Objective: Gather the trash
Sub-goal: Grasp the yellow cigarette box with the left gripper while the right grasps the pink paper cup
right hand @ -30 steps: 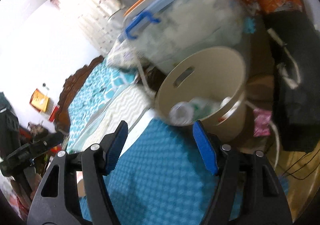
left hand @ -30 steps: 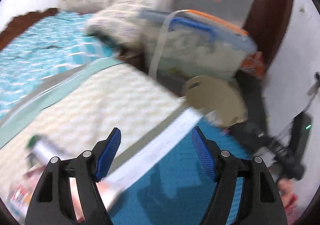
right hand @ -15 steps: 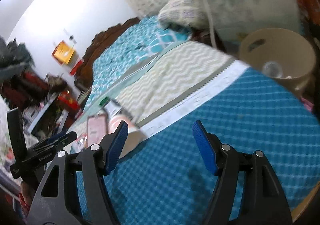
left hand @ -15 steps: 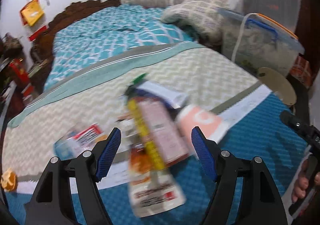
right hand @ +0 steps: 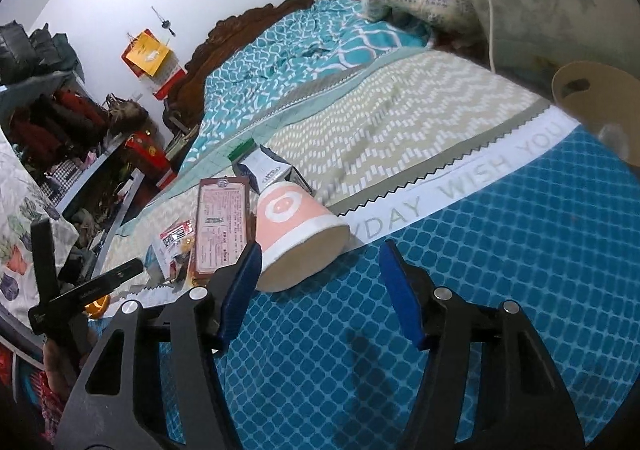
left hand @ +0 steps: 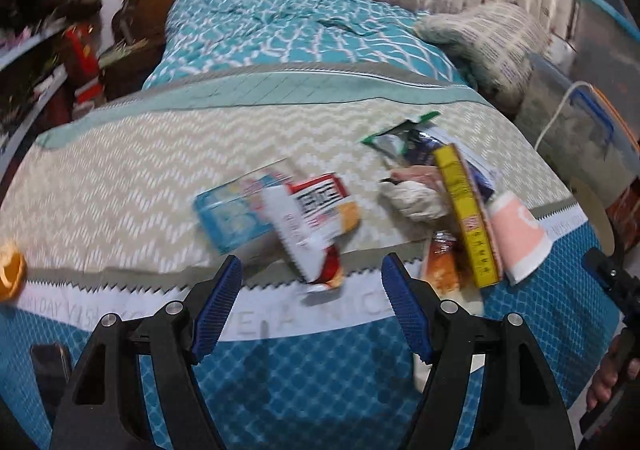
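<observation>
Trash lies on a blanket on the bed. A pink paper cup (right hand: 298,236) lies on its side; it also shows in the left wrist view (left hand: 518,236). Beside it are a flat box (right hand: 222,226) with a yellow edge (left hand: 464,213), a dark foil wrapper (left hand: 404,139), a crumpled white tissue (left hand: 416,195), a blue packet (left hand: 230,215) and a red and white wrapper (left hand: 316,217). My left gripper (left hand: 310,302) is open and empty just short of the red and white wrapper. My right gripper (right hand: 320,286) is open and empty, close to the cup's mouth.
A beige round bin (right hand: 600,105) stands at the bed's right edge, below a clear storage box (right hand: 560,1) with a white cable. A pillow (left hand: 488,37) lies at the back right. An orange thing (left hand: 10,274) sits at the far left. Cluttered shelves (right hand: 60,121) are on the left.
Both grippers have swung left, away from the bin and storage boxes, and now face the trash on the blanket. Both stay open and empty.
</observation>
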`<state>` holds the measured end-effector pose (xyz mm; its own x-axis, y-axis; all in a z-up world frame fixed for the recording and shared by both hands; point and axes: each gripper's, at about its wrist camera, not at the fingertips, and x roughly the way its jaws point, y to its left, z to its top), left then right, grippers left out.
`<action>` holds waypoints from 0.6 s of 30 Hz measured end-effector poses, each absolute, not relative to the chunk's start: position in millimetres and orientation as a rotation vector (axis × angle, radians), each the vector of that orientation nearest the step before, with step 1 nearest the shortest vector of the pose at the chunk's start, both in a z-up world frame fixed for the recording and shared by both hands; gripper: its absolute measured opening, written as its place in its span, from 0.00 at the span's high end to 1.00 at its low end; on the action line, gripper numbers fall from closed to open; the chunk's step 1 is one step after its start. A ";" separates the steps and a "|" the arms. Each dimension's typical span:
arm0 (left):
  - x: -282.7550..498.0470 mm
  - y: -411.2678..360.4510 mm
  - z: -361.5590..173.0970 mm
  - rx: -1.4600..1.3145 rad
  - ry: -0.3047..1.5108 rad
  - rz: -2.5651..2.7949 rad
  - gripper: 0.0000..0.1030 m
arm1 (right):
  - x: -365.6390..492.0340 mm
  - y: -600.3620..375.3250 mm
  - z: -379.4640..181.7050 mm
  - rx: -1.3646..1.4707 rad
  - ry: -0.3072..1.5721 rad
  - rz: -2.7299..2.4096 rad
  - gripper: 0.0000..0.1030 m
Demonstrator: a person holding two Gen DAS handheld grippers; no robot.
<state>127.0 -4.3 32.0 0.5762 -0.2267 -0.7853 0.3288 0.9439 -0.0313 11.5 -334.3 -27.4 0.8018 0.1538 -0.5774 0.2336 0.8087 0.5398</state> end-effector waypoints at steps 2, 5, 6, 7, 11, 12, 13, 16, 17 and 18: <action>127.6 -2.1 33.8 0.114 0.903 -0.350 0.34 | 22.2 -335.8 -33.5 0.656 0.665 -0.043 0.39; 126.2 -17.0 37.1 0.108 0.914 -0.431 0.34 | 35.8 -340.2 -44.8 0.710 0.686 -0.018 0.38; 126.6 -25.6 38.2 0.109 0.917 -0.464 0.34 | 40.7 -342.2 -49.1 0.738 0.691 -0.008 0.37; 128.4 -34.1 39.0 0.109 0.922 -0.493 0.34 | 45.0 -343.7 -53.3 0.760 0.697 -0.003 0.35; 135.6 -76.4 38.3 0.095 0.962 -0.628 0.34 | 58.3 -346.2 -63.5 0.781 0.711 0.009 0.31; 138.3 -87.1 36.6 0.098 0.976 -0.652 0.34 | 61.7 -347.3 -64.6 0.776 0.713 0.013 0.30; 140.6 -95.9 34.2 0.105 0.987 -0.663 0.34 | 65.3 -348.3 -64.2 0.771 0.713 0.019 0.30; 148.5 -119.7 24.0 0.138 1.020 -0.658 0.35 | 79.4 -351.9 -61.5 0.741 0.713 0.044 0.23; 151.5 -123.9 19.9 0.136 1.038 -0.656 0.37 | 82.3 -352.3 -61.7 0.735 0.720 0.055 0.23; 154.2 -127.4 16.1 0.124 1.059 -0.663 0.41 | 86.9 -351.8 -63.5 0.730 0.732 0.070 0.23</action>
<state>154.2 -127.4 16.1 0.3167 -0.4449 -0.8377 0.5597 0.8007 -0.2136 86.9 -351.8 -63.5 0.7527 0.3025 -0.5848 0.1860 0.7543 0.6296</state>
